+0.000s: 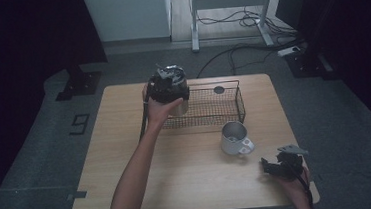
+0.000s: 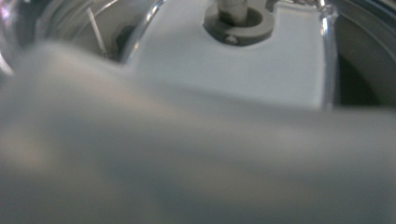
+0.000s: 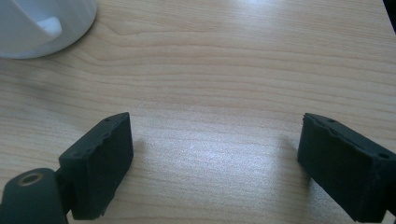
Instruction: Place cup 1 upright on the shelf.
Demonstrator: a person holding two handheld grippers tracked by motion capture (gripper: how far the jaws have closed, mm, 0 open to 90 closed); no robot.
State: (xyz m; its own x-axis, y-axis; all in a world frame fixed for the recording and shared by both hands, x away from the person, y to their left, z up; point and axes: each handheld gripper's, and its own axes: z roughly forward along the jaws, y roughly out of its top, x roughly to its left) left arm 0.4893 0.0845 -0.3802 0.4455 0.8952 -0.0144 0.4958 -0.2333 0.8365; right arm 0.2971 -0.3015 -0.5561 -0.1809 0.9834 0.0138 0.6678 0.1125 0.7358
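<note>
My left gripper point(image 1: 167, 82) pinching steel pot point(image 1: 178, 92) at rim, above left end of basket point(image 1: 224, 112). Right gripper point(image 1: 280, 166) spread, idle near mug point(image 1: 235, 137). Risk: thin rim grip slips, pot tips, strikes basket wall.

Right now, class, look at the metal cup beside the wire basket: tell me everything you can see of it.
The metal cup looks like matt, silvery-white metal, with a round open mouth and a looped handle low on its right side. It stands upright on the wooden table, just in front of the black wire basket at its right end; whether they touch is unclear. Nothing grips it. The right gripper rests open on the table to its lower right, apart from it.
</note>
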